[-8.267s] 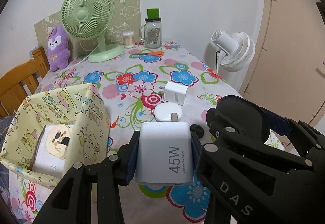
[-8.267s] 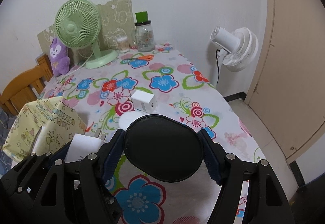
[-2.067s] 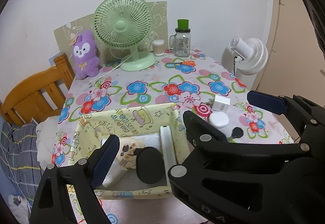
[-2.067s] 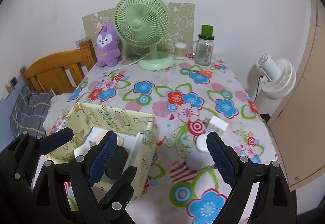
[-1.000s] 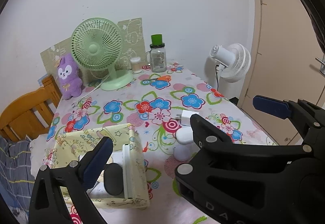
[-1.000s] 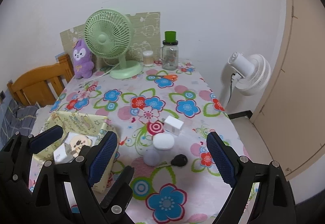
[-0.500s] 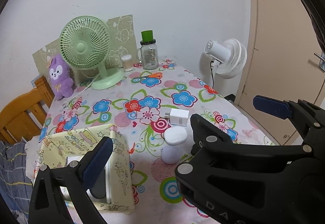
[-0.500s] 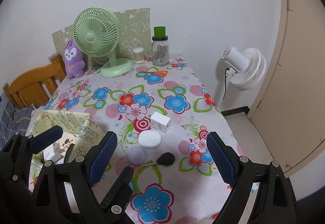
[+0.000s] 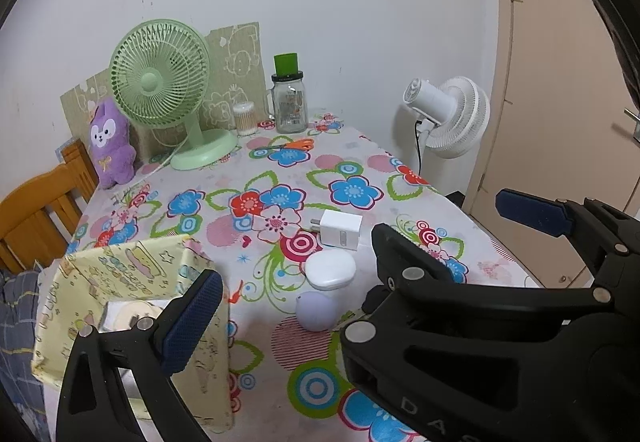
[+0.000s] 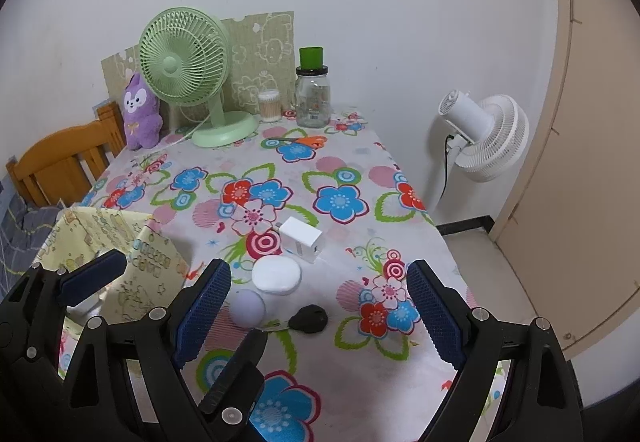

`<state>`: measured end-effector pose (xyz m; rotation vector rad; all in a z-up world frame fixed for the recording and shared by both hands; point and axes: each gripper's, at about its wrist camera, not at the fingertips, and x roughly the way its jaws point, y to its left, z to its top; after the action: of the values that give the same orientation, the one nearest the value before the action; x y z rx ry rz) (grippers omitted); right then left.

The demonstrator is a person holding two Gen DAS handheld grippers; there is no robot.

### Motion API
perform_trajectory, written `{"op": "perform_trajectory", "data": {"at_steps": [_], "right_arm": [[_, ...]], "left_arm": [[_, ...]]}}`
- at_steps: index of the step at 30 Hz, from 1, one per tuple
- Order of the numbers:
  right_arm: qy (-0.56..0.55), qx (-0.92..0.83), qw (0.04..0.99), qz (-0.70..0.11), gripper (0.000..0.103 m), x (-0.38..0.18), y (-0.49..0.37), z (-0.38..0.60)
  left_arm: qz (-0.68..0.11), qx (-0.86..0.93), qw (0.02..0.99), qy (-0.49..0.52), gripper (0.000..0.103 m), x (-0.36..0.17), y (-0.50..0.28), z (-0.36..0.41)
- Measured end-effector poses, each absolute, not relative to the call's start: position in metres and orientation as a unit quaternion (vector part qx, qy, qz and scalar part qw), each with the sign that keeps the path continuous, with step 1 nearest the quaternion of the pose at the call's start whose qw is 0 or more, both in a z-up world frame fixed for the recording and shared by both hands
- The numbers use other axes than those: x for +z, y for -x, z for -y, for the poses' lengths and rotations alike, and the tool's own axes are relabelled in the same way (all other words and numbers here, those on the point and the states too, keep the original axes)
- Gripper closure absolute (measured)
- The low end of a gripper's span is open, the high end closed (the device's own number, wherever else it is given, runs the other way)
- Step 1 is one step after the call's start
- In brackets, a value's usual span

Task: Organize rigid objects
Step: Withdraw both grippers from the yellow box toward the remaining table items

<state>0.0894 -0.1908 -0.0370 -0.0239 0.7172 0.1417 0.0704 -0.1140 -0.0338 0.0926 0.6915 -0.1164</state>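
Both claws, left gripper (image 9: pixel 356 250) and right gripper (image 10: pixel 320 316), now gape empty, swung from the yellow patterned fabric box (image 10: pixel 120 242) toward the small black oval fob (image 10: pixel 309 318) lower centre.

Both grippers: black plastic frames w/ triangular cut-outs, silver rivets at the pivots. Right gripper (image 10: pixel 318 312) has dark-blue ribbed pads (image 10: pixel 430 312) on each finger. Left gripper (image 9: pixel 356 254): same blue pads; white letters "DAS" at approx. 5 o'clock on its frame.
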Motion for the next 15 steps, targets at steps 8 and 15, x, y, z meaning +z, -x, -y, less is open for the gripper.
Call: {"op": "perform_trajectory", "data": {"at_steps": [8, 15], "right_arm": [[0.020, 0.067, 0.932, -0.355, 0.011, -0.063, -0.099, 0.200], [0.018, 0.067, 0.928, -0.367, 0.011, -0.088, -0.109, 0.208]], "left_arm": [[-0.355, -0.053, 0.933, -0.035, 0.000, -0.061, -0.080, 0.124], [-0.367, -0.052, 0.928, -0.038, 0.000, -0.083, -0.089, 0.130]]}}
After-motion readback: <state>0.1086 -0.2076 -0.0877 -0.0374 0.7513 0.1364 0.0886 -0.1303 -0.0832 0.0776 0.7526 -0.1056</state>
